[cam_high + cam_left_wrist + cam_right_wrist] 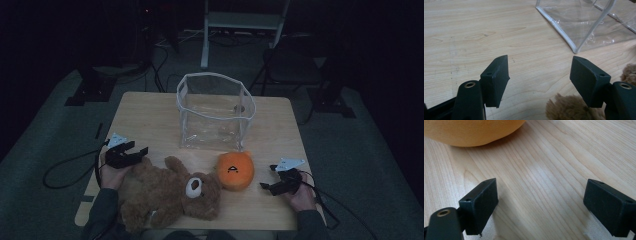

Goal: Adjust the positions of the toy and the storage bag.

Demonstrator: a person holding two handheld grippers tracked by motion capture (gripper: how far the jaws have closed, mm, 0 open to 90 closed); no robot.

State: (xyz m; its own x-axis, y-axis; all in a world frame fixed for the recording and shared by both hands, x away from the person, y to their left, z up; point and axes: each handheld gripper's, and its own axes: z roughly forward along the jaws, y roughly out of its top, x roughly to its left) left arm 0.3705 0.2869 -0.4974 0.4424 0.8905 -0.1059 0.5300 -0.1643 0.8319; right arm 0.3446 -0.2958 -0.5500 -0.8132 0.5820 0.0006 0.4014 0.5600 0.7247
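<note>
The left gripper (140, 150) stands open, empty, just beside the brown teddy bear (167, 192) lying at the table's (140, 120) near edge. The right gripper (264, 185), also open, sits near the orange plush (235, 170). A shallow pinch would likely catch only fur and slip.

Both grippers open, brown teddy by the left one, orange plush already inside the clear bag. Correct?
One thing is off: the orange plush is not in the clear bag; it lies on the table in front of it, as the high view shows. The rest holds: left gripper and right gripper open, brown teddy by the left.
</note>
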